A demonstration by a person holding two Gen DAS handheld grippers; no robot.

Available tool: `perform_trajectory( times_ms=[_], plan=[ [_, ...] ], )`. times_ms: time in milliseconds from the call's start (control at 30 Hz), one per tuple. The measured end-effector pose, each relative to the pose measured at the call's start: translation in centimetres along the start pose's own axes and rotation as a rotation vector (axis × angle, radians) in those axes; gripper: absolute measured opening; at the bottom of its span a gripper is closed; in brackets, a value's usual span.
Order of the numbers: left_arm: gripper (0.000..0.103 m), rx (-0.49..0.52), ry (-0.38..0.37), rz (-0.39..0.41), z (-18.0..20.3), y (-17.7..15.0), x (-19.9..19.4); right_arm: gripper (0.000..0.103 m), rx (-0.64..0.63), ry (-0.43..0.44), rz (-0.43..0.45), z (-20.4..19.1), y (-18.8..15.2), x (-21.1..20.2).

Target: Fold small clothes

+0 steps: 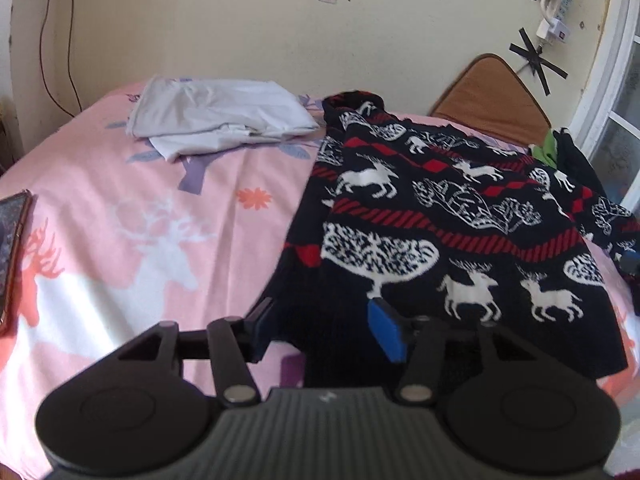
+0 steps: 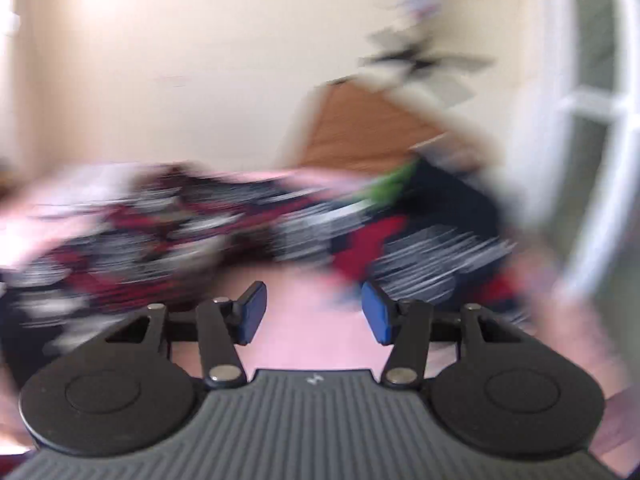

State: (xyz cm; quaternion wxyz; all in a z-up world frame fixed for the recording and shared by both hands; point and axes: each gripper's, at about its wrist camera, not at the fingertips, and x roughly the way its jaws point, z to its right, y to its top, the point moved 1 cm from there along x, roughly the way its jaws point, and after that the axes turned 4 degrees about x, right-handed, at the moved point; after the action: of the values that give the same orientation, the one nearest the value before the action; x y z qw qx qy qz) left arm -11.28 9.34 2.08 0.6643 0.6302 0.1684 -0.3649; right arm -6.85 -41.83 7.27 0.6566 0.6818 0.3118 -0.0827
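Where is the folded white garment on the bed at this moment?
In the left wrist view, the folded white garment lies at the far left side of the pink patterned bedsheet, near the wall, just left of the dark reindeer-patterned sweater.

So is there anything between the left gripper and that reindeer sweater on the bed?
Nothing visible. The left gripper stands open right at the near hem of the reindeer sweater, with only fabric and the pink bedsheet around it.
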Motion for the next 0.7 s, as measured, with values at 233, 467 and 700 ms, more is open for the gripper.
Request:
perform_trajectory(
  times_ms=[233, 467, 700],
  plan=[
    [0.041, 0.065, 0.042, -0.002, 2.0, -1.2, 0.2, 0.054, 0.02, 0.127, -0.024, -6.9, -3.5, 3.1],
    [0.011, 0.025, 0.003, 0.017, 1.0, -1.1, -0.5, 0.023, 0.109, 0.204, -0.07, -8.2, -2.9, 5.3],
    [0.01, 0.071, -0.181, 0.017, 2.8, -1.2, -6.3, 0.01, 0.052, -0.01, 0.024, -3.1, -0.4, -5.5]
  ],
)
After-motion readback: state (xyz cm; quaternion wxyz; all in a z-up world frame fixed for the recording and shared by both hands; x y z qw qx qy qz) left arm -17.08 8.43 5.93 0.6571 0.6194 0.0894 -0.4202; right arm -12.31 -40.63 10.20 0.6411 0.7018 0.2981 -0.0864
